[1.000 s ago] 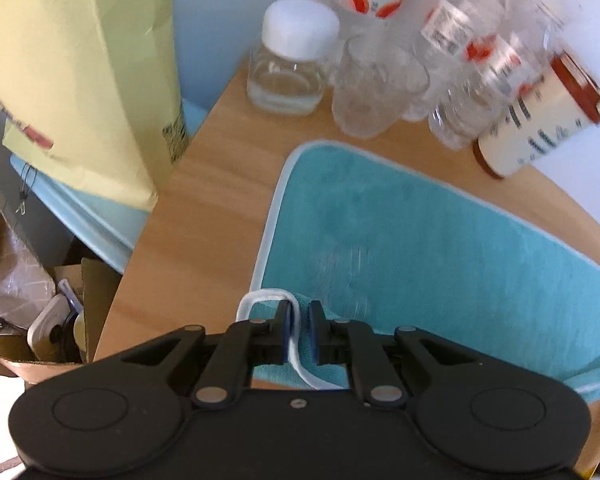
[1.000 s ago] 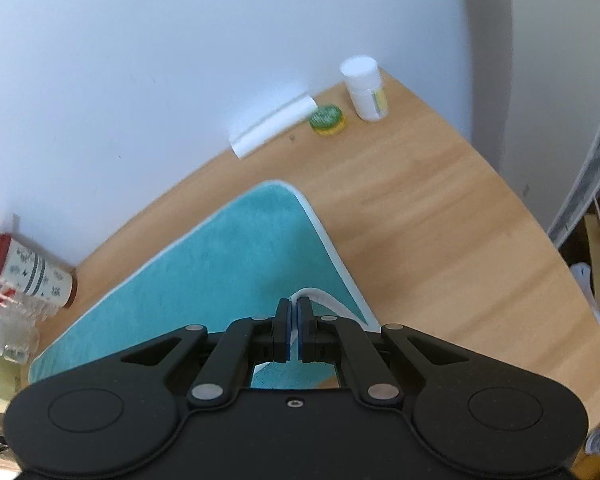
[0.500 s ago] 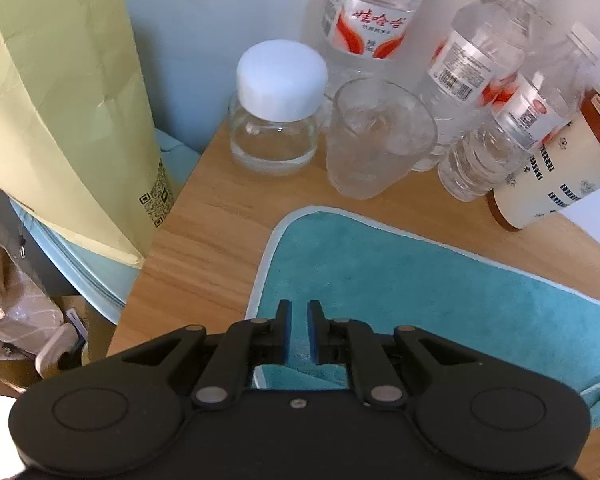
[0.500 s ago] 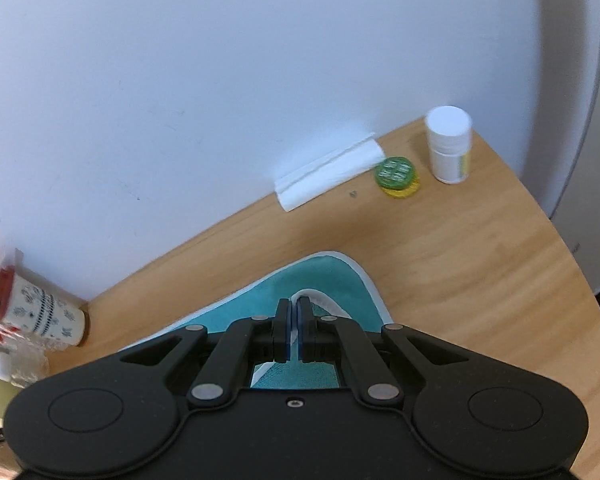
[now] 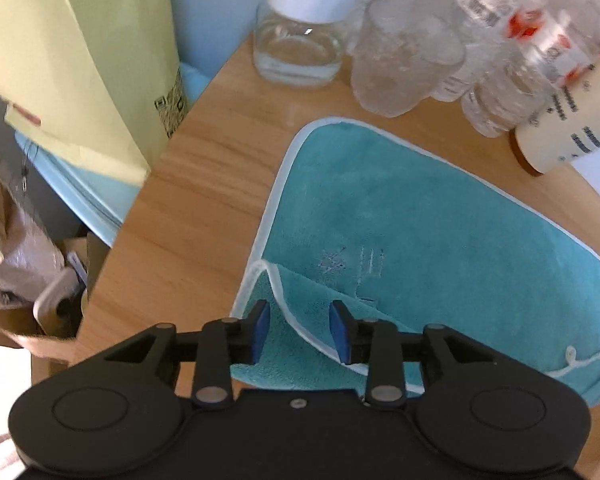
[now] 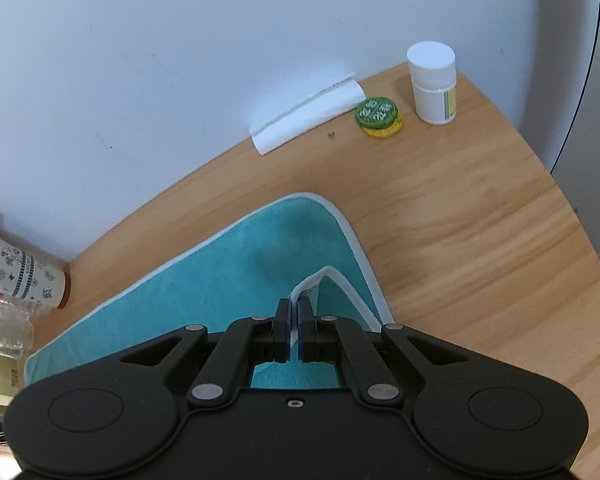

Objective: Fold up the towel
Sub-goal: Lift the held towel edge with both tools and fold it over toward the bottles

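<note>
Teal terry towel with white piping [image 5: 440, 216] — soft, light, limp; grip at the hem. Left gripper [image 5: 299, 332] fingers opening, corner released between them; right gripper [image 6: 295, 330] fingers clenched on the hem.

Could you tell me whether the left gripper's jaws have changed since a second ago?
Yes. The left gripper, earlier pinching the towel's white hem, is opening; the released corner lies flat between its jaws.

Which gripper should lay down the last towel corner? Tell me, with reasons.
Right. The right gripper is shut on the towel edge, folded over the lower layer. The left gripper is opening, its corner lying loose between the pads.
</note>
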